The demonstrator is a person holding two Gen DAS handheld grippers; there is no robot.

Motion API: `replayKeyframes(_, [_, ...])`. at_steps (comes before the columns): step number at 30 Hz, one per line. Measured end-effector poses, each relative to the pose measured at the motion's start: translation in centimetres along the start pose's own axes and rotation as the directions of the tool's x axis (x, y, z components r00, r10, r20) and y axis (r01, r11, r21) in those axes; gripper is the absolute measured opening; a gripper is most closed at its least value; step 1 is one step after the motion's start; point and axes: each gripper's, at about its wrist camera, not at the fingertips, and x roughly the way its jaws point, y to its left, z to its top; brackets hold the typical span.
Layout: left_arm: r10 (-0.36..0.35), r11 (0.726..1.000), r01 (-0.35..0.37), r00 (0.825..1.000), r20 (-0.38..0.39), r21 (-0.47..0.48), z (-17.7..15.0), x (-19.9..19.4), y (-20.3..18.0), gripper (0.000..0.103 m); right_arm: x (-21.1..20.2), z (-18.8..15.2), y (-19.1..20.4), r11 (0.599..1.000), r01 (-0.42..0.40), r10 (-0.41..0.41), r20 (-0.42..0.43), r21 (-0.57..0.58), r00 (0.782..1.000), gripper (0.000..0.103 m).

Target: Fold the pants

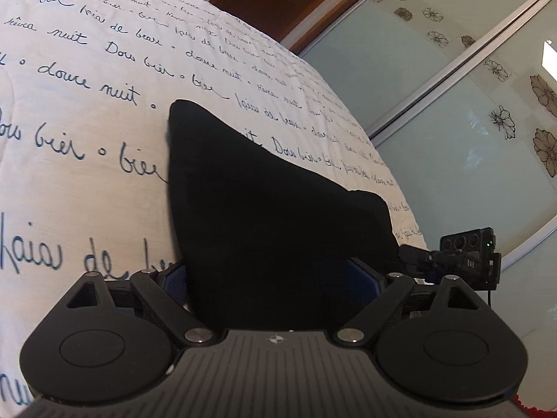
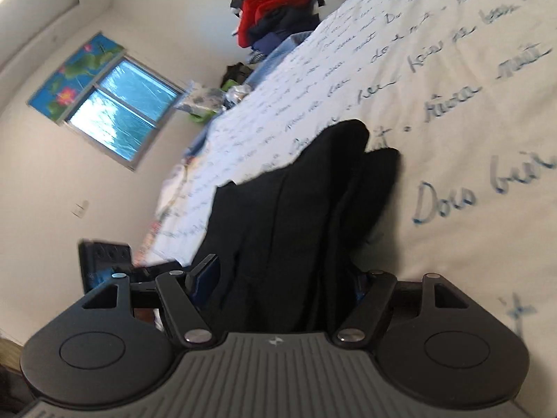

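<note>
Two grippers, one pair of black pants (image 1: pixel 264 216) lying on the bed (image 1: pixel 87 122). Left gripper (image 1: pixel 275 278) spread wide, cloth between its fingers, grip uncertain. Right gripper (image 2: pixel 278 282) likewise straddling cloth. Legs stretching straight ahead from both, neither nearer.

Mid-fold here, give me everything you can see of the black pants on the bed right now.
The black pants, a soft matte fabric too dark to show much detail, lie on the white quilted bedspread with blue handwriting. In the right wrist view they are bunched in long folds with two rounded ends at the far side. Fabric runs between the fingers of both the left gripper and right gripper; whether they pinch it is unclear.
</note>
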Motion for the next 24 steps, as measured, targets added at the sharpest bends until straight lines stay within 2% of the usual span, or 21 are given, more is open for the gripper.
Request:
replayKeyframes(1, [0.006, 1.000, -0.006, 1.000, 0.005, 0.000, -0.1, 0.2, -0.1, 0.082, 0.3, 0.3, -0.1, 1.000, -0.007, 0.007, 0.006, 0.004, 1.000, 0.067])
replayKeyframes(2, [0.020, 1.000, -0.020, 1.000, 0.007, -0.001, -0.1, 0.3, -0.2, 0.073, 0.7, 0.5, 0.0, 1.000, 0.007, -0.007, 0.017, 0.001, 1.000, 0.062])
replayKeyframes(3, [0.039, 0.999, -0.039, 0.999, 0.011, -0.001, -0.2, 0.4, -0.3, 0.063, 1.1, 0.6, 0.1, 0.999, 0.040, -0.040, 0.025, -0.004, 0.999, 0.048])
replayKeyframes(4, [0.060, 0.998, -0.060, 0.998, 0.013, -0.001, -0.2, 0.4, -0.3, 0.058, 1.4, 0.7, 0.2, 0.997, 0.074, -0.074, 0.025, -0.007, 0.997, 0.042])
replayKeyframes(6, [0.108, 0.994, -0.108, 0.994, 0.016, 0.004, -0.2, 0.4, -0.3, 0.041, 1.6, 0.4, 0.1, 0.997, 0.080, -0.080, 0.043, 0.001, 0.996, 0.039])
replayKeyframes(11, [0.161, 0.986, -0.164, 0.985, 0.064, 0.036, -0.5, -0.4, -1.0, 0.024, 1.4, -0.8, 1.3, 0.989, 0.149, -0.147, 0.086, -0.017, 0.985, 0.032])
replayKeyframes(15, [0.191, 0.968, -0.212, 0.970, 0.153, 0.135, -0.9, -1.6, -3.0, 0.021, 1.1, -1.0, 3.1, 0.981, 0.189, -0.181, 0.121, -0.050, 0.976, 0.029])
replayKeyframes(19, [0.200, 0.952, -0.242, 0.955, 0.221, 0.186, -0.3, -2.9, -4.2, 0.020, 1.5, -0.1, 5.6, 0.976, 0.188, -0.171, 0.145, -0.113, 0.975, 0.028])
replayKeyframes(24, [0.271, 0.901, -0.355, 0.909, 0.316, 0.249, 2.0, -4.3, -4.7, 0.020, 4.0, 2.1, 8.5, 0.966, 0.164, -0.133, 0.163, -0.199, 0.978, 0.028])
